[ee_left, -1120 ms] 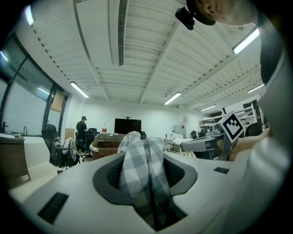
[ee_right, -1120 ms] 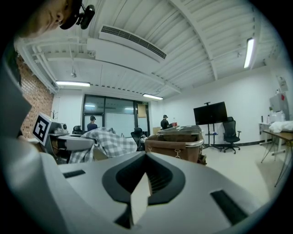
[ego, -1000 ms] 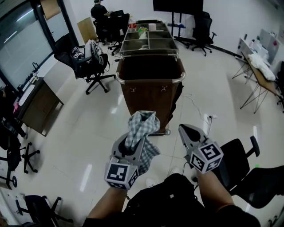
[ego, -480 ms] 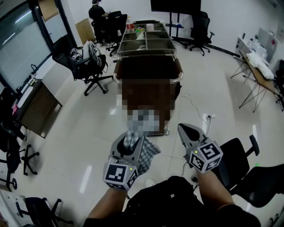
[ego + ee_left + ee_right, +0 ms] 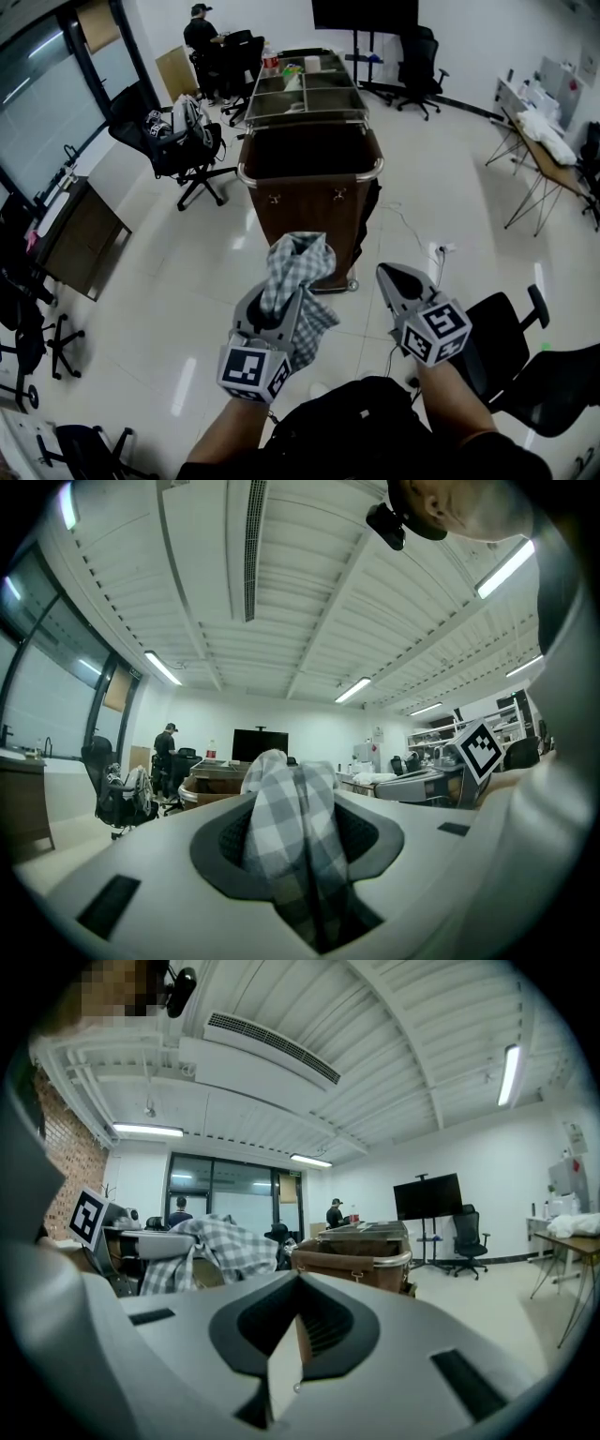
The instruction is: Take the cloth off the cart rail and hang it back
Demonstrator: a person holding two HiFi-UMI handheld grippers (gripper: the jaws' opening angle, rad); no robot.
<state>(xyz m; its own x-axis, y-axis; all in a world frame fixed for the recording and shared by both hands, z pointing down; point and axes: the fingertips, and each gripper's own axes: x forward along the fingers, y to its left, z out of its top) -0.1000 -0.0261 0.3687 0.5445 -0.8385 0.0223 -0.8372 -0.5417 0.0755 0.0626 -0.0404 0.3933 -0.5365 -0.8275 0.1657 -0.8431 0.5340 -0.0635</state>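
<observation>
A grey-and-white checked cloth (image 5: 298,265) stands up out of my left gripper (image 5: 285,302), which is shut on it; its loose end hangs down beside the gripper. In the left gripper view the cloth (image 5: 292,810) fills the gap between the jaws. The brown cart (image 5: 311,202) with its chrome rail (image 5: 309,175) stands ahead of both grippers, apart from them. My right gripper (image 5: 401,278) is held beside the left one, shut and holding nothing. From the right gripper view (image 5: 298,1324) I see the cloth (image 5: 221,1241) at the left and the cart (image 5: 361,1265) ahead.
Black office chairs stand left of the cart (image 5: 183,141) and close at my right (image 5: 511,352). A wooden desk (image 5: 80,225) is at the left, a folding table (image 5: 548,141) at the right. A person (image 5: 202,33) is at the back, beside a screen stand (image 5: 364,19).
Both grippers and the cloth keep their places. Only the head view shifts slightly, so the cart sits a little further left in it.
</observation>
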